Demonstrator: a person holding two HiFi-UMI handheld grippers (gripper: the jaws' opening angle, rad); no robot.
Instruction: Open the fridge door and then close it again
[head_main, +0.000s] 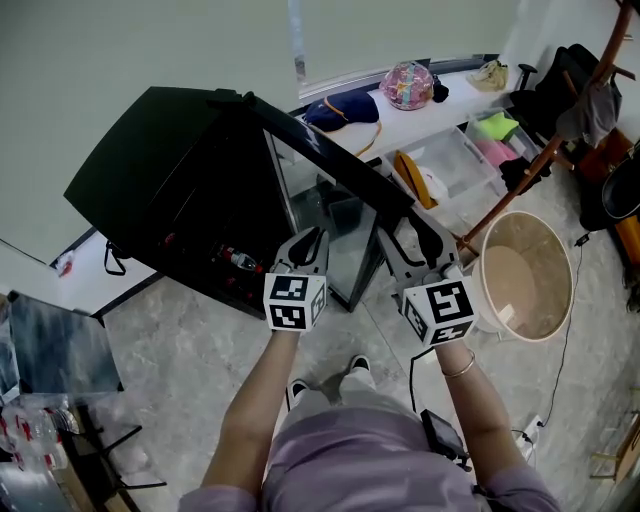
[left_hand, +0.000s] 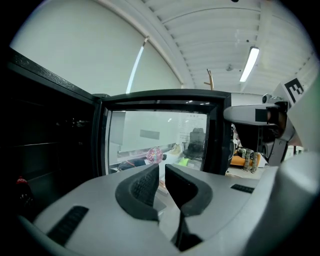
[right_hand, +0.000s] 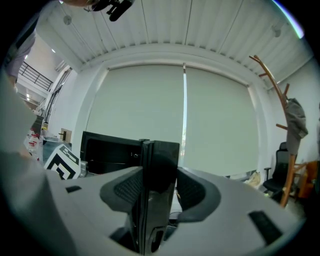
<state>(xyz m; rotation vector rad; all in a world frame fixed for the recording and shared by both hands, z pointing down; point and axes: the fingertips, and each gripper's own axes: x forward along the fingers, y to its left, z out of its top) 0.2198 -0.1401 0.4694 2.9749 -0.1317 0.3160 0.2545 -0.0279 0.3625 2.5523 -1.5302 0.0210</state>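
The black fridge (head_main: 165, 185) stands with its glass door (head_main: 335, 215) swung wide open toward me. My right gripper (head_main: 412, 233) is shut on the door's free edge (right_hand: 159, 160), which fills the space between its two pads in the right gripper view (right_hand: 159, 189). My left gripper (head_main: 308, 242) hovers in front of the open glass, just left of the right one. In the left gripper view its fingers (left_hand: 162, 171) are nearly together with nothing between them, and they point at the door pane (left_hand: 155, 135). A bottle (head_main: 240, 260) lies inside the dark cabinet.
A round beige bin (head_main: 525, 275) stands on the floor at my right. Behind the door are a clear plastic box (head_main: 450, 165), a wooden coat rack (head_main: 555, 140) and a window ledge (head_main: 420, 115) with a pink bag (head_main: 408, 85). A dark box (head_main: 55, 345) sits at the lower left.
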